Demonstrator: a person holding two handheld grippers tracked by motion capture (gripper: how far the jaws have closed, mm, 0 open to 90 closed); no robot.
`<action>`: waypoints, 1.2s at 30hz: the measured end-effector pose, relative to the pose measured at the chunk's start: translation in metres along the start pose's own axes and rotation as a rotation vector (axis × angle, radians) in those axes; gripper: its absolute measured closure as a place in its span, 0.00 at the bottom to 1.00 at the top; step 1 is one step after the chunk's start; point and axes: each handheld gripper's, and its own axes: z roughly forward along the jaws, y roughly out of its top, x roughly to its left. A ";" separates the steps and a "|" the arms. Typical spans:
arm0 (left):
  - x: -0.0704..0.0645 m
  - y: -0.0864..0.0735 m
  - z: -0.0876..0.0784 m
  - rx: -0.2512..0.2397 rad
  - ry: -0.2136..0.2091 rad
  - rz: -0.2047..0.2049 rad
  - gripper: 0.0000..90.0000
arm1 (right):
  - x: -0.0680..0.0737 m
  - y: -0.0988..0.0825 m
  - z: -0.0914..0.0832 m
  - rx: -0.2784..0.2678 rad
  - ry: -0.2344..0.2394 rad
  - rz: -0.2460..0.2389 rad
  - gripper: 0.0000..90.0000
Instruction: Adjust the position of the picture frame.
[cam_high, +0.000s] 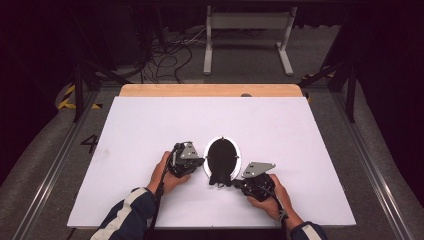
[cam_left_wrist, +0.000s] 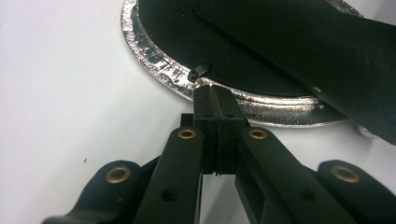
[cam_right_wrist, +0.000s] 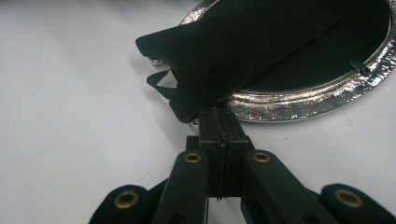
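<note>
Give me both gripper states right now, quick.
Left gripper: shut, empty, tips at the silver rim of the oval frame.
Right gripper: shut, empty, tips by the frame's black stand flap.

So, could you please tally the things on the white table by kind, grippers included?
Oval silver-rimmed frame, lying face down with its black back up: 1
Black fold-out stand on that back: 1
Small black turn clip at the rim: 1
Grippers, left and right, fingers shut: 2
Total: 5
</note>
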 end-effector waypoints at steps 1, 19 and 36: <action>0.000 0.000 0.000 0.002 -0.006 0.003 1.00 | 0.000 0.000 0.000 -0.001 0.000 -0.002 1.00; -0.007 -0.005 -0.039 -0.071 -0.025 0.074 0.93 | 0.001 -0.001 -0.007 -0.022 0.004 -0.014 0.94; -0.005 -0.052 -0.086 -0.115 0.040 0.055 0.66 | 0.000 -0.007 -0.027 -0.028 0.005 0.016 0.77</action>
